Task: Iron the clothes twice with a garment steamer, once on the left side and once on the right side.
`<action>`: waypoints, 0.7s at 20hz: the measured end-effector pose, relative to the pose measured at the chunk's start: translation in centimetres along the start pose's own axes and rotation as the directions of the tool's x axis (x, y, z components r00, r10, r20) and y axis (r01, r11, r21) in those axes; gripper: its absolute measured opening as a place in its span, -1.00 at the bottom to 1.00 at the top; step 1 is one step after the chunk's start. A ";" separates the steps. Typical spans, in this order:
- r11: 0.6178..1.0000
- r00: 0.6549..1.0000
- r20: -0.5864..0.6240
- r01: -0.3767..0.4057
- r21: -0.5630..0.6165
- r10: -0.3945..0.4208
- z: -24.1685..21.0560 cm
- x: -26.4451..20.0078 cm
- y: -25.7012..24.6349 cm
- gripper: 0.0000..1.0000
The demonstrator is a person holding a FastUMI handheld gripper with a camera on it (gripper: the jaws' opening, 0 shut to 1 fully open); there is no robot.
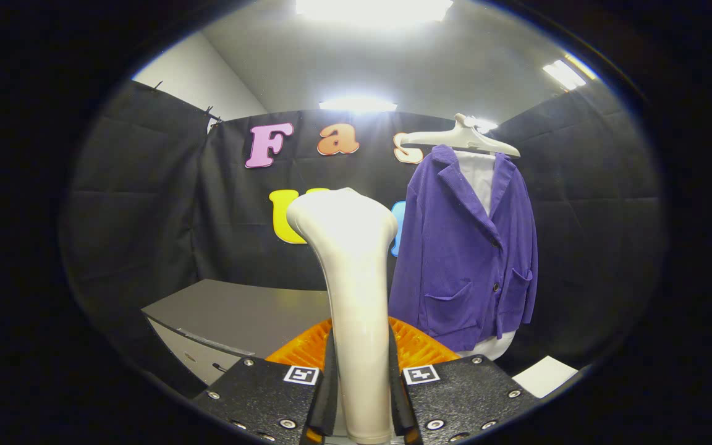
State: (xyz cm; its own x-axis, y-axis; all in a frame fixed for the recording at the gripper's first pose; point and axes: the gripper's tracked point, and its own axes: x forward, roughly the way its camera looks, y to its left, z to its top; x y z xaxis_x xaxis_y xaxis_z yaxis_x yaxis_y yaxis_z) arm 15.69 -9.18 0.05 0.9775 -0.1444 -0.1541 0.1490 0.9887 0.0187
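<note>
My tongs (363, 405) are clamped on the glossy white plastic steamer handle (350, 290), standing upright between my fingers. The purple jacket (464, 253) hangs on a white hanger (464, 137) beyond them, off to the right.

My claw (362, 395) is clamped on a glossy cream-white steamer (353, 272). Ahead hangs a purple jacket (464, 253) with dark buttons, a white shirt (478, 176) under it, on a white hanger (461, 139). The table (238, 312) is grey, and an orange ridged piece (418, 346) lies just beyond my fingers.
</note>
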 end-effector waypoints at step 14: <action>0.993 0.988 0.109 0.112 0.022 -0.114 7.9 6.8 -6.7 -0.30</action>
State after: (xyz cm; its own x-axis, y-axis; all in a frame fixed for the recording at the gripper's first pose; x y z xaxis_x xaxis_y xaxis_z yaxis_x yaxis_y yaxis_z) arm 22.48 -17.14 6.68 0.9646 -0.2595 -0.0468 0.2608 0.9651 0.0235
